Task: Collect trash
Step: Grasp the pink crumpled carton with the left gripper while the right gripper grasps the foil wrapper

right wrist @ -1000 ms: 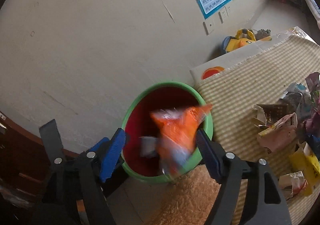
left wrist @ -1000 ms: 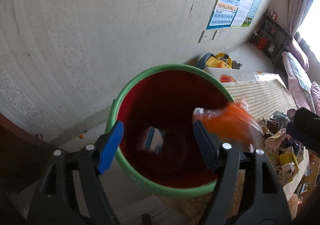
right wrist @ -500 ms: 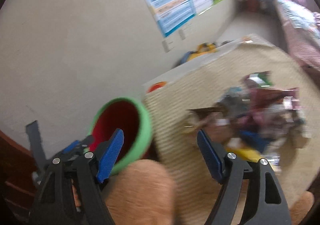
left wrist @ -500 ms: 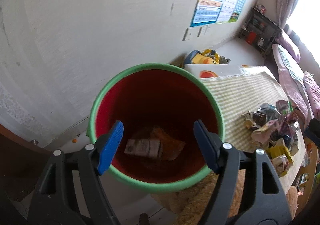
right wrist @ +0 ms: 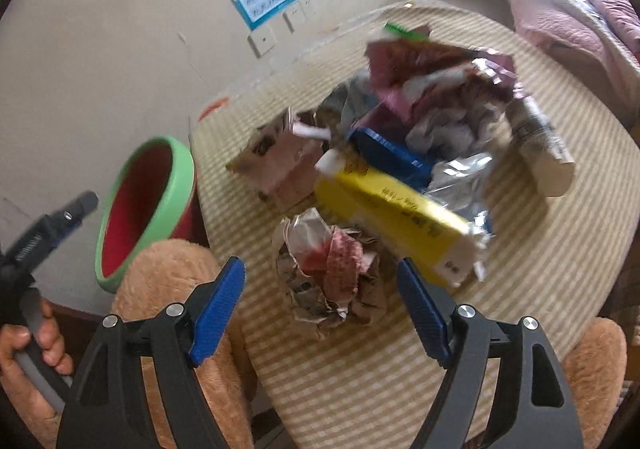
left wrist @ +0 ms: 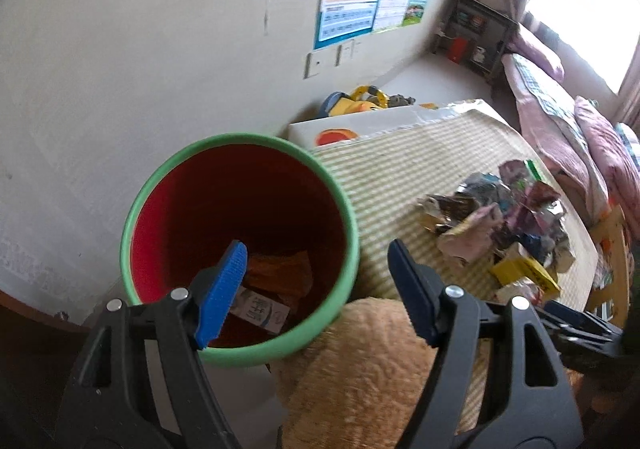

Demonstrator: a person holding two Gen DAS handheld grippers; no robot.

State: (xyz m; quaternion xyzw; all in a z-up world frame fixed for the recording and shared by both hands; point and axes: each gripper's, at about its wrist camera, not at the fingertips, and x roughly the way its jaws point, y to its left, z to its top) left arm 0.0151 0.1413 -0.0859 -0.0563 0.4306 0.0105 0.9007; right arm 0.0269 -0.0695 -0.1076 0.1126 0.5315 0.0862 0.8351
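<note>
Left wrist view, bin: the green-rimmed red bin (left wrist: 240, 237) sits at about 9 o'clock from centre, beside the striped tabletop (left wrist: 404, 169).
Left wrist view, done so far: an orange wrapper (left wrist: 280, 275) and a small white carton (left wrist: 258, 309) lie on the bin's floor, so a small share of the trash is in.
Left wrist view, left tool: the left tool (left wrist: 316, 293) hangs over the bin's near rim, jaws apart, nothing between them.
Left wrist view, remaining: the trash pile (left wrist: 504, 217) lies on the tabletop at 3 o'clock, well apart from the bin.
Right wrist view, right tool: the right tool (right wrist: 320, 301) has just been opening its jaws and holds nothing; a crumpled paper ball (right wrist: 332, 273) lies ahead in the gap, untouched.
Right wrist view, still to collect: yellow box (right wrist: 394, 217), blue lid (right wrist: 390, 155), brown torn carton (right wrist: 282, 157), foil and pink wrappers at 12 to 2 o'clock.
Progress: early; most of the pile is left, and the paper ball looks like the next pick.
</note>
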